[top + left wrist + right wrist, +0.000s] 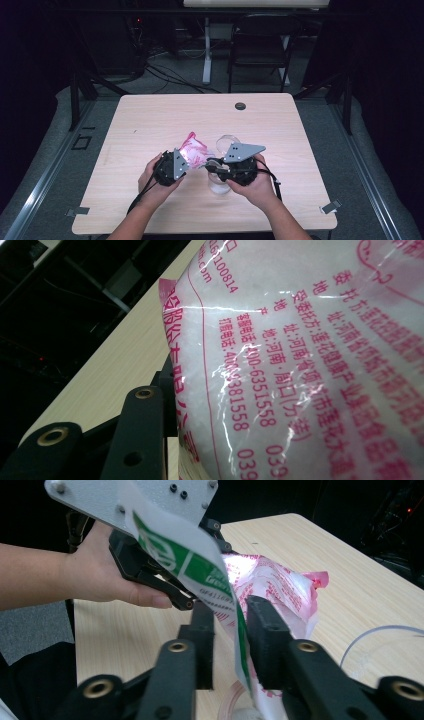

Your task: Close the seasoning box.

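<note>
My left gripper (186, 161) is clamped on the white plastic bag with pink printing (193, 150). In the left gripper view that bag (310, 355) presses right up against the lens, one black jaw low at the left hard against its side. It is packed with white grains.

My right gripper (214, 169) has its jaws closed on a thin flap of the bag bearing a green and white label (200, 575). In the right gripper view that flap runs down between the two black jaws, which sit tight either side of it. Beyond, the left gripper (187, 600) grips the bag's far side.

In the high view the bag sits lifted between the two tools, just below the centre of the frame. A clear round plastic container (227, 142) lies just above the right gripper, and another clear vessel (219, 186) shows below it; I cannot tell what either holds.

The light wooden table (150, 120) has open surface across its whole upper half and down both sides. A small black round cap (240, 106) sits near the far edge. The near edge lies close below my hands.
</note>
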